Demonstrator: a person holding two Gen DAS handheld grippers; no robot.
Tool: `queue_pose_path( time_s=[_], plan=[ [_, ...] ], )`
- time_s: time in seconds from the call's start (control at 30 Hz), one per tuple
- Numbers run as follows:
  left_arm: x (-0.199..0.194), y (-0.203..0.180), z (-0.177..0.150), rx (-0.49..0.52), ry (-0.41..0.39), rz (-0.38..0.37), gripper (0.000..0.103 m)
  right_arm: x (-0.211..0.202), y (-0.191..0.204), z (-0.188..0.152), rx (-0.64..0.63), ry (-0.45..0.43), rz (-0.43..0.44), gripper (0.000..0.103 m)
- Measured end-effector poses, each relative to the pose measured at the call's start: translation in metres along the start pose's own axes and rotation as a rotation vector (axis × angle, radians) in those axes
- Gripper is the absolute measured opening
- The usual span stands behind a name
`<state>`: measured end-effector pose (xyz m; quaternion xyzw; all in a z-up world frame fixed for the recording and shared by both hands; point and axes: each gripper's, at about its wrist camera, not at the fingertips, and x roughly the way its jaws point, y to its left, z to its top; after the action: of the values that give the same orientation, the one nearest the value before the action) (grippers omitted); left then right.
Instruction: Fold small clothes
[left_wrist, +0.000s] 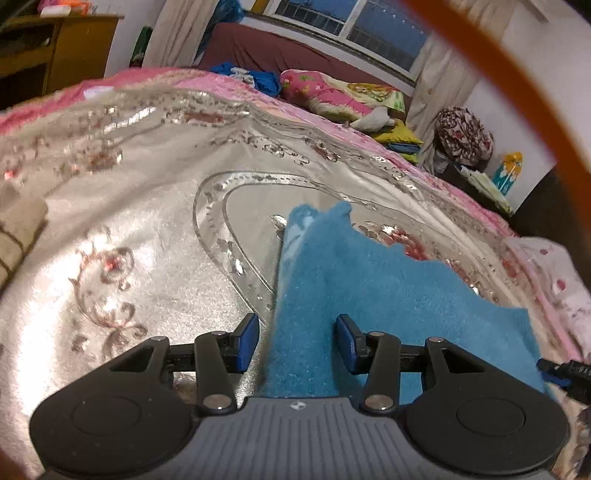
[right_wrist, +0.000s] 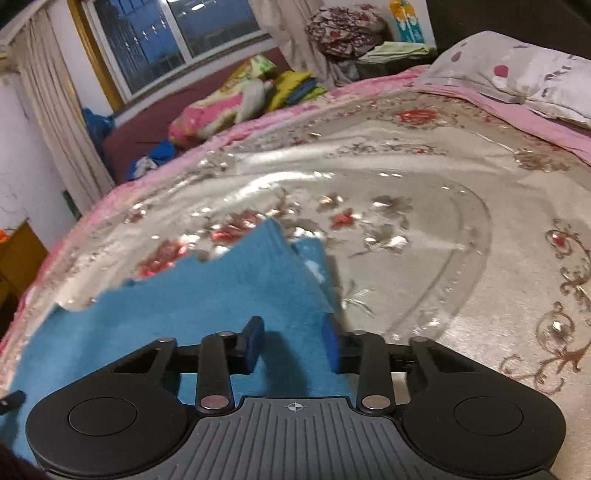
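Note:
A blue fleece garment (left_wrist: 369, 288) lies flat on the silvery flowered bedspread (left_wrist: 147, 229), with a paler blue layer showing at its far corner. My left gripper (left_wrist: 298, 341) hovers over the garment's left edge. Its jaws stand apart, and the edge runs between the blue pads (left_wrist: 247, 339) without being pinched. In the right wrist view the same garment (right_wrist: 207, 295) fills the lower left. My right gripper (right_wrist: 291, 343) is over its right edge, jaws apart, one pad (right_wrist: 330, 345) at the hem. The right gripper's tip also shows in the left wrist view (left_wrist: 561, 371).
A folded beige cloth (left_wrist: 18, 229) lies at the bed's left. A spotted pillow (right_wrist: 517, 70) rests at the bed's far right. Colourful bedding (left_wrist: 332, 92) is piled on a maroon couch under the window. A blurred orange band (left_wrist: 517, 74) crosses near the left lens.

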<state>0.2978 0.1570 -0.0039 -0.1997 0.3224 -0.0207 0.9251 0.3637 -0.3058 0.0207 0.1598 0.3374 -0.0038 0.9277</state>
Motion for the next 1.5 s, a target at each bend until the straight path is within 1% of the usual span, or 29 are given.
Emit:
queue_pose_path(
  time_s=[0.07,0.1,0.13,0.2,0.27,0.33,0.43,0.5,0.63,0.7,0.8,0.9,0.97,1.2,1.23,1.27,1.3,1.4,1.5],
  plan=[
    [-0.005,-0.009,-0.001,0.054,-0.014,0.032,0.05,-0.002,-0.001,0.0,0.001,-0.002,-0.029,0.03],
    [-0.006,-0.011,0.0,0.073,-0.019,0.044,0.05,-0.003,-0.001,0.001,-0.004,0.003,-0.06,0.035],
    [-0.009,-0.015,-0.001,0.096,-0.026,0.056,0.05,-0.005,-0.003,0.001,-0.001,0.011,-0.071,0.035],
    [-0.014,-0.022,-0.003,0.141,-0.044,0.072,0.05,-0.012,-0.004,0.003,0.011,0.003,-0.072,0.035],
    [-0.019,-0.026,-0.006,0.179,-0.055,0.078,0.051,-0.023,0.003,0.004,-0.016,-0.033,-0.079,0.035],
    [-0.02,-0.027,-0.011,0.201,-0.049,0.07,0.051,-0.031,0.014,0.007,-0.054,-0.061,-0.071,0.036],
    [-0.019,-0.021,-0.016,0.182,-0.026,0.05,0.052,-0.031,0.035,0.009,-0.093,-0.042,-0.025,0.036],
    [-0.017,-0.017,-0.017,0.162,0.001,0.039,0.052,-0.025,0.047,0.005,-0.117,-0.013,-0.024,0.035],
    [-0.015,-0.018,-0.019,0.173,0.024,0.036,0.052,0.002,0.055,-0.009,-0.116,0.082,-0.076,0.035],
    [-0.016,-0.017,-0.019,0.166,0.033,0.032,0.052,0.005,0.057,-0.013,-0.122,0.075,-0.089,0.035],
    [-0.017,-0.017,-0.019,0.158,0.044,0.027,0.052,0.0,0.066,-0.01,-0.124,0.08,-0.114,0.036],
    [-0.018,-0.016,-0.02,0.15,0.05,0.022,0.052,-0.009,0.083,-0.008,-0.158,0.07,-0.09,0.036],
    [-0.019,-0.015,-0.021,0.148,0.051,0.019,0.052,-0.012,0.1,-0.008,-0.186,0.07,-0.06,0.036],
    [-0.024,-0.014,-0.022,0.147,0.055,0.009,0.053,0.004,0.16,-0.03,-0.281,0.138,0.03,0.036],
    [-0.024,-0.013,-0.022,0.147,0.056,0.009,0.053,0.007,0.166,-0.034,-0.295,0.145,0.036,0.036],
    [-0.024,-0.013,-0.023,0.148,0.057,0.008,0.053,0.009,0.172,-0.038,-0.309,0.151,0.039,0.039],
    [-0.024,-0.013,-0.023,0.15,0.059,0.008,0.053,0.013,0.178,-0.041,-0.326,0.16,0.039,0.043],
    [-0.024,-0.013,-0.023,0.146,0.064,0.001,0.053,0.018,0.19,-0.045,-0.369,0.161,0.016,0.044],
    [-0.025,-0.012,-0.022,0.14,0.067,-0.005,0.053,0.014,0.196,-0.041,-0.361,0.161,0.038,0.043]
  ],
)
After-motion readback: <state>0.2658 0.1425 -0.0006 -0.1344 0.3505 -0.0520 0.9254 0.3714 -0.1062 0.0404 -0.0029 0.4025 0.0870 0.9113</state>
